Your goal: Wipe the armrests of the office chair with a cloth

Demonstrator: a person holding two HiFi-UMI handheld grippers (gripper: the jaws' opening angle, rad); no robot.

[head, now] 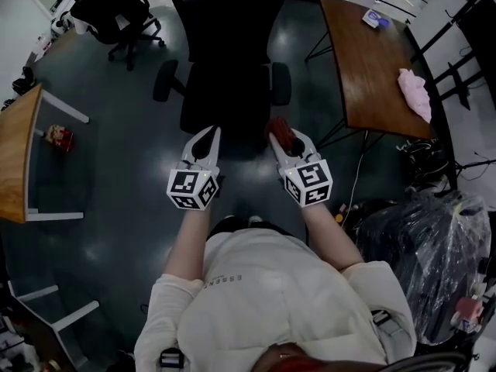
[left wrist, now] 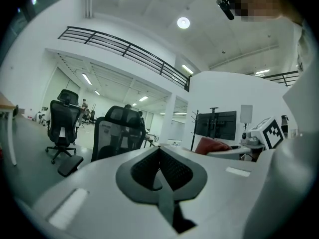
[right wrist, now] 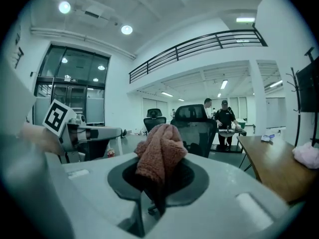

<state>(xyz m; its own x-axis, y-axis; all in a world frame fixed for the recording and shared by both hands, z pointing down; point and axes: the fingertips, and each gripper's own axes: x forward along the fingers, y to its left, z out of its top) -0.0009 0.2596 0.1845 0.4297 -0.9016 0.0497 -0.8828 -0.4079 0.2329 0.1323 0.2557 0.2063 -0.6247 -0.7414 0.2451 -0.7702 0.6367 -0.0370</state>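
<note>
The black office chair [head: 231, 68] stands just ahead of me, its left armrest [head: 165, 80] and right armrest [head: 280, 82] both bare. My right gripper [head: 280, 136] is shut on a bunched reddish-pink cloth [head: 278, 129], held in the air short of the seat's front edge. The right gripper view shows that cloth [right wrist: 160, 152] pinched between the jaws, with the chair [right wrist: 195, 124] beyond it. My left gripper [head: 205, 139] hovers beside it at the same height, shut with nothing in it; its tips [left wrist: 160, 150] meet in the left gripper view.
A brown table [head: 368, 60] stands to the right with a second pink cloth [head: 415, 91] on it. Another black chair [head: 112, 6] is at the far left, a wooden desk [head: 15, 153] at the left edge, and a plastic-wrapped bundle [head: 422, 246] near right. Two people [right wrist: 224, 117] stand far off.
</note>
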